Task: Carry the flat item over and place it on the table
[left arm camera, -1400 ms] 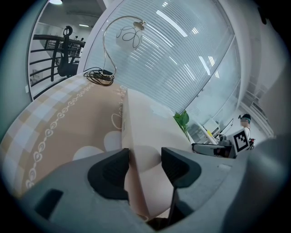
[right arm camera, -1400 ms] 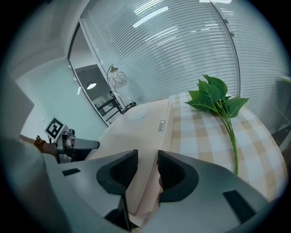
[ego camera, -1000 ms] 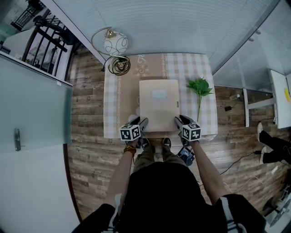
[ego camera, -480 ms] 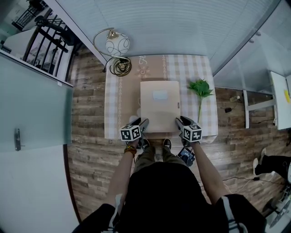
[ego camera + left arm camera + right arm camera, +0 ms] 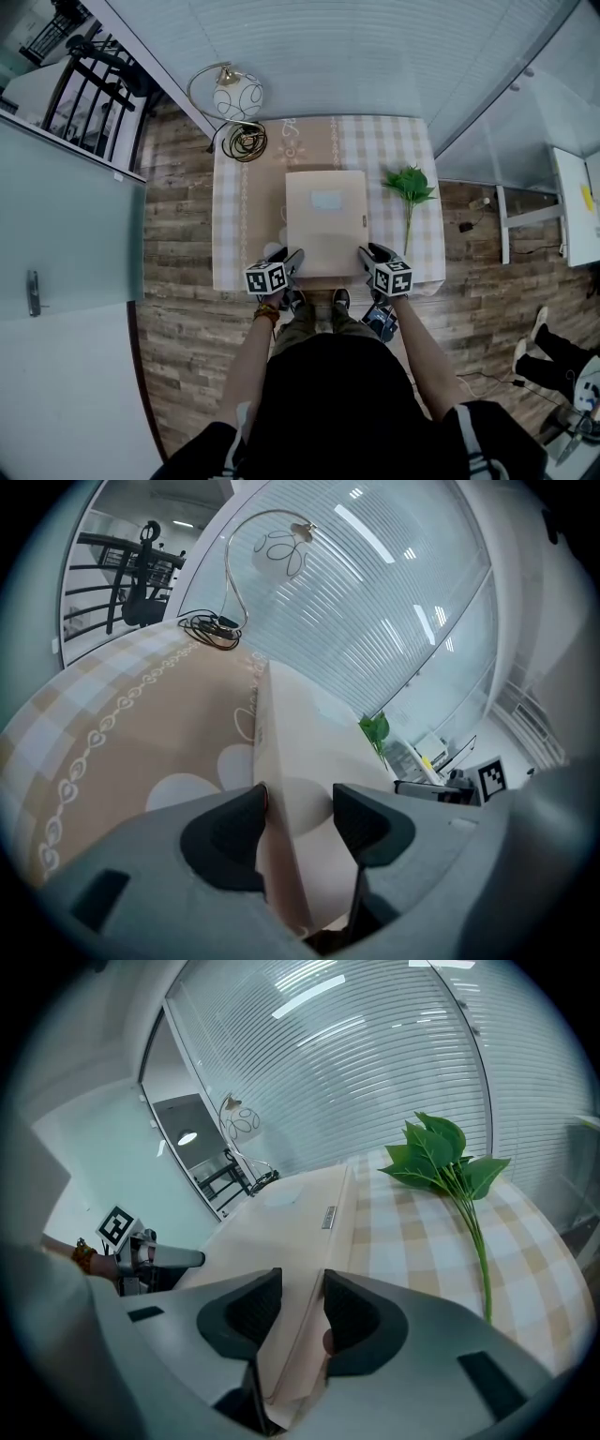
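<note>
Now the right gripper (image 5: 302,1309) is letting go, its jaws just opening around the near edge of the flat beige box (image 5: 326,225), and the left gripper (image 5: 298,816) is standing released astride its other near corner. The box is lying flat on the checked table (image 5: 234,220), mid-frame, a green sprig (image 5: 410,185) resting just right of it.
</note>
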A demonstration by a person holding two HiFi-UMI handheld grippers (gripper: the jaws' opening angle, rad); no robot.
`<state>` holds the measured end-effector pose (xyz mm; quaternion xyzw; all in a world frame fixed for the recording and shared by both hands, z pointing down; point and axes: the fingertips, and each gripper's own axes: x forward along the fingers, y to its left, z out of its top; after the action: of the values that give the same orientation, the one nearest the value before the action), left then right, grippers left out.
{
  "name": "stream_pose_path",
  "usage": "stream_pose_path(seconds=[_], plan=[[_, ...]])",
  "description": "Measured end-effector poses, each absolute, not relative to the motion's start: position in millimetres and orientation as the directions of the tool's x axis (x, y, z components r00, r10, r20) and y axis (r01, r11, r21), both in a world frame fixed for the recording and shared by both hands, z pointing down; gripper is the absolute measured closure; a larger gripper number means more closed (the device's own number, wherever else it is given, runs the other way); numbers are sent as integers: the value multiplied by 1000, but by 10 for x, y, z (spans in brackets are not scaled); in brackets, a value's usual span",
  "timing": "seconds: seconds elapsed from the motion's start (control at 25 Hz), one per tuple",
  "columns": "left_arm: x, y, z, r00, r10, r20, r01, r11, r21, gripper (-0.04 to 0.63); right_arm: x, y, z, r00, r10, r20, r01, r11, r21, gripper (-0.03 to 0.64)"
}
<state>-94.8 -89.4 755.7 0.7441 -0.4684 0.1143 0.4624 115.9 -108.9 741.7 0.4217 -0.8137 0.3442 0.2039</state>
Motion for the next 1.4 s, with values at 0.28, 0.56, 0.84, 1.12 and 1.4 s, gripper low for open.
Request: stream_pose_path(seconds=[0.28, 0.56, 0.84, 1.12, 1.4], plan=[[-926, -883, 7556, 550, -567, 614, -797, -136, 588, 365, 1173, -1074, 7418, -556, -547, 626, -830, 405, -384, 474], [-945, -905, 7564, 553, -558, 619, -797, -138, 588, 364, 1164, -1092, 7432, -559, -550, 620, -828, 403, -389, 472], [-933, -905, 7567, 555, -547, 627, -800, -144, 582, 354, 1165, -1090, 7421, -551, -558, 620, -834, 386, -394, 472], [-946, -908, 7546, 574, -553, 604, -782, -151, 605, 351, 1169, -1093, 7425, -548, -559, 622, -837, 366, -407, 472], [-952, -931, 7450, 592, -573, 567, -775, -211, 596, 336, 1193, -1136, 7407, -591, -490, 640, -806, 353, -474, 440]])
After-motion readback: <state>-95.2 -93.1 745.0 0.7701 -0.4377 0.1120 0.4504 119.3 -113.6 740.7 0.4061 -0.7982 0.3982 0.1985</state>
